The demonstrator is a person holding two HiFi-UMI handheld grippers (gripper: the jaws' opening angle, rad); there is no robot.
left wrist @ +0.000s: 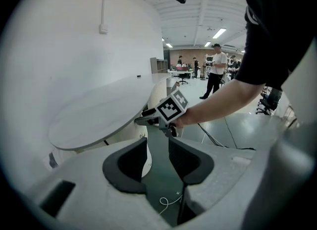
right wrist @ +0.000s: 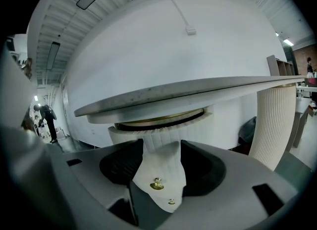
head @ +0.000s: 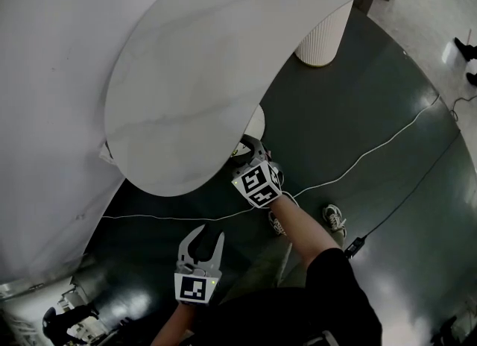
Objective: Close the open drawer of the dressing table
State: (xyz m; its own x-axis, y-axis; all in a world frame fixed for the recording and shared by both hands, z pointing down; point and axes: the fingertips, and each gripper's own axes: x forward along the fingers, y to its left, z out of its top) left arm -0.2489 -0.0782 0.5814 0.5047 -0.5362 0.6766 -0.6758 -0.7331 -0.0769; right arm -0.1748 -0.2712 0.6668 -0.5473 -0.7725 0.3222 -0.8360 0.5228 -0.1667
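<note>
The white dressing table [head: 186, 91] has a broad curved top. Under it sits a round ribbed drawer [right wrist: 159, 167] with small brass knobs [right wrist: 157, 184], standing out from the table with a dark gap above its gold rim. My right gripper [right wrist: 162, 147] is open and points at the drawer front, which fills the space between its jaws; I see no pad pressing on it. In the head view this right gripper [head: 251, 151] reaches under the table edge by the drawer [head: 256, 122]. My left gripper [head: 209, 234] hangs open over the floor, empty, nearer to me.
A fluted white table leg [head: 324, 35] stands at the back right. A white cable [head: 358, 162] runs across the dark floor [head: 358, 113], and my shoes [head: 334, 219] show below the right arm. A white wall [head: 45, 76] lies left. People [left wrist: 216, 70] stand far off in the hall.
</note>
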